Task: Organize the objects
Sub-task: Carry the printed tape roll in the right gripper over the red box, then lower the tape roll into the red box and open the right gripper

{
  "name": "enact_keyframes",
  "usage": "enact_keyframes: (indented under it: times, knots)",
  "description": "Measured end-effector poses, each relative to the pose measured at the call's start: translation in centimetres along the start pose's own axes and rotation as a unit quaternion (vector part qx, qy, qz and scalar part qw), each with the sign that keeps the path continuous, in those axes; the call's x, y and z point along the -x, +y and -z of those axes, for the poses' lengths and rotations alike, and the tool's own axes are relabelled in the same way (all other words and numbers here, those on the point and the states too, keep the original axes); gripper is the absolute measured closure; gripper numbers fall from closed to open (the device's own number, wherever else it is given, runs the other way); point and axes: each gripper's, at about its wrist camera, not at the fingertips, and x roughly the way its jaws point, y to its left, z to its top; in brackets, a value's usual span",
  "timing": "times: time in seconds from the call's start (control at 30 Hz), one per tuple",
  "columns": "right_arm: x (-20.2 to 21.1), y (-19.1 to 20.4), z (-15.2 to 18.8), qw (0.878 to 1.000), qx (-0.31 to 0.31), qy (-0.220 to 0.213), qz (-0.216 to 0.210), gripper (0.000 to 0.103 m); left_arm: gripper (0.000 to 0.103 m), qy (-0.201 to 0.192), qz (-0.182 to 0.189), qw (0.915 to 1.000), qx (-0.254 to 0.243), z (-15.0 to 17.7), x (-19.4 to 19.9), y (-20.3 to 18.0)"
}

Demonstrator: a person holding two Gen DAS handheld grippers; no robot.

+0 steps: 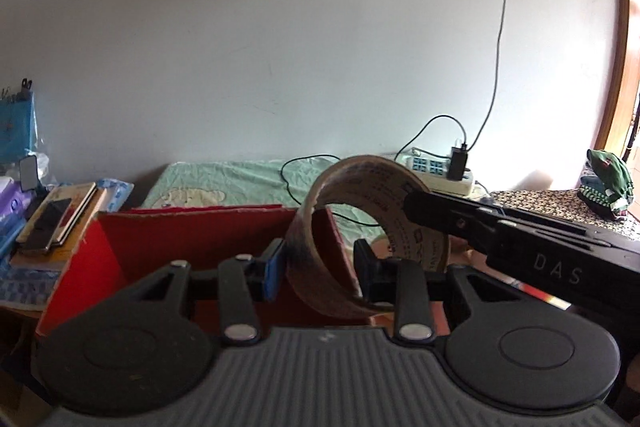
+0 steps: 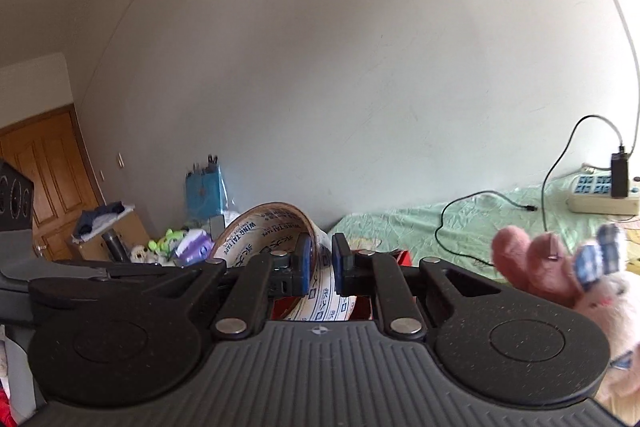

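A roll of brown packing tape (image 1: 360,211) stands on edge over the right wall of an open red cardboard box (image 1: 192,239). My left gripper (image 1: 320,267) has its jaws either side of the roll's band, close to it. My right gripper (image 2: 322,263) is shut on the roll's printed inner band (image 2: 280,231); its black arm (image 1: 500,235) reaches in from the right in the left wrist view. The red box shows below the right jaws (image 2: 362,307).
A pink plush toy (image 2: 560,271) lies at the right. A white power strip (image 1: 436,173) with charger and cables sits on the green cloth (image 1: 224,183). Books and a phone (image 1: 52,223) lie left of the box. A green-clothed item (image 1: 608,183) rests far right.
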Motion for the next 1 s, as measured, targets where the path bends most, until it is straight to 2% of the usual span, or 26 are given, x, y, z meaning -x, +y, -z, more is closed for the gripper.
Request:
enact_keyframes:
  times: [0.07,0.2,0.27,0.43,0.57,0.7,0.83,1.0]
  knots:
    - [-2.3,0.0,0.2,1.000,0.006,0.021,0.010,0.090,0.072,0.020,-0.004,0.9998,0.000,-0.4,-2.4,1.1]
    - [-6.3,0.1,1.3,0.997,0.029,0.063,0.036,0.091,0.072,0.073,-0.013,0.9972,0.007,0.9,-6.7,3.2]
    - [-8.1,-0.2,1.7,0.994,0.034,0.086,0.050,0.091,0.076,0.102,-0.013,0.9946,0.013,1.3,-9.1,4.2]
    - [-10.8,-0.7,2.2,0.988,0.042,0.132,0.072,0.091,0.077,0.153,-0.011,0.9879,0.024,2.4,-13.3,5.7]
    - [-11.3,-0.6,2.2,0.984,0.063,0.139,0.086,0.090,0.078,0.173,0.003,0.9842,0.037,2.6,-14.1,6.1]
    - [-11.3,-0.9,2.0,0.984,0.064,0.141,0.084,0.090,0.078,0.177,-0.003,0.9839,0.027,2.3,-13.9,5.9]
    - [-11.5,-0.9,2.1,0.987,0.057,0.129,0.082,0.089,0.074,0.182,0.000,0.9826,0.037,2.6,-14.3,6.2]
    - [-11.4,-0.8,1.9,0.987,0.054,0.132,0.080,0.087,0.067,0.180,-0.016,0.9830,0.031,2.7,-14.1,5.8]
